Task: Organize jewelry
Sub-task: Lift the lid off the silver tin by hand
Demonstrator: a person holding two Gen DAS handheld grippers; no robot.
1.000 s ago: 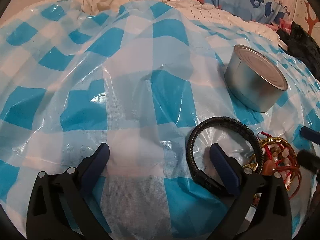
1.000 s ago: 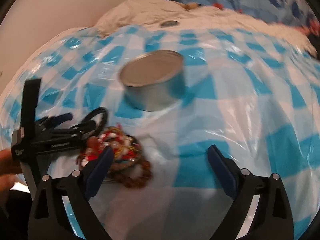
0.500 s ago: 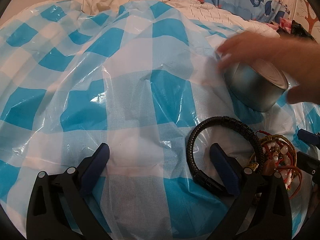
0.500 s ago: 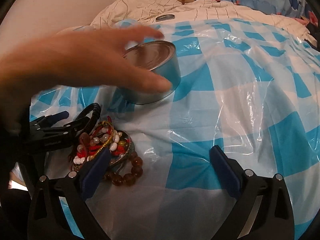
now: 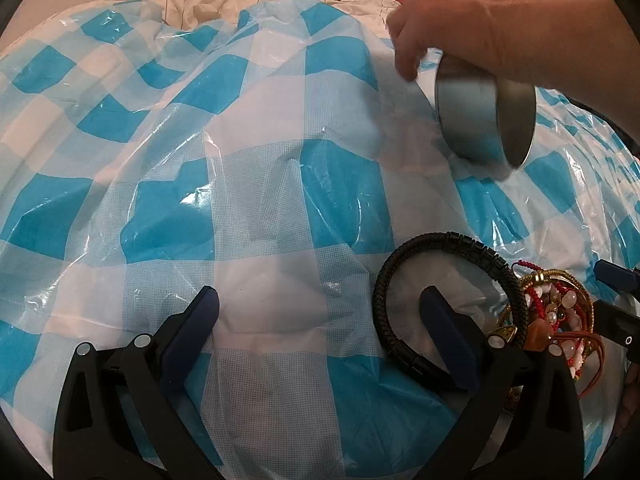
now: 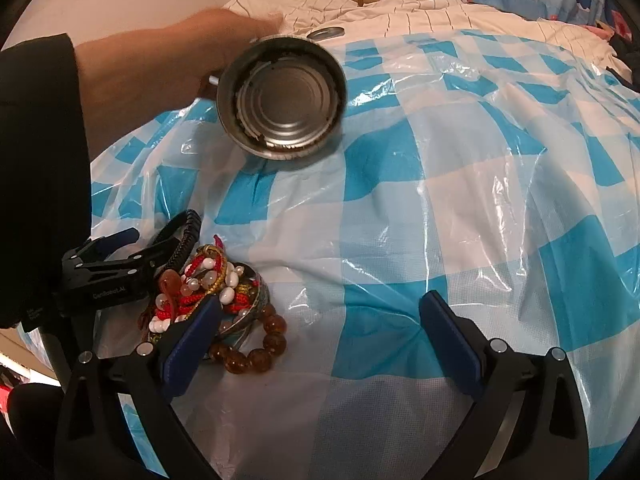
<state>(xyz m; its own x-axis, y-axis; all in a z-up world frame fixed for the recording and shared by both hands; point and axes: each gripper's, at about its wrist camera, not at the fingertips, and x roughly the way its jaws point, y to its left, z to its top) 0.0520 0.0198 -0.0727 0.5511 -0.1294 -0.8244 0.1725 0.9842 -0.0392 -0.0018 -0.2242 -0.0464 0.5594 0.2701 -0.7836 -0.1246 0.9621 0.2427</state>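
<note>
Soft, even indoor light, moderately bright. White glare streaks glint on the wrinkled plastic sheet (image 5: 256,200). The hand (image 5: 460,20) and tilted tin (image 5: 480,116) are motion-blurred. Fisheye bending curves the checks, and black vignetting fills every corner.

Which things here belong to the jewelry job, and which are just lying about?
Job:
- metal tin, tipped in a bare hand
- black bracelet
- bead-and-cord pile
- amber bead bracelet

Lying about:
- checked plastic sheet
- quilt
- small round lid
</note>
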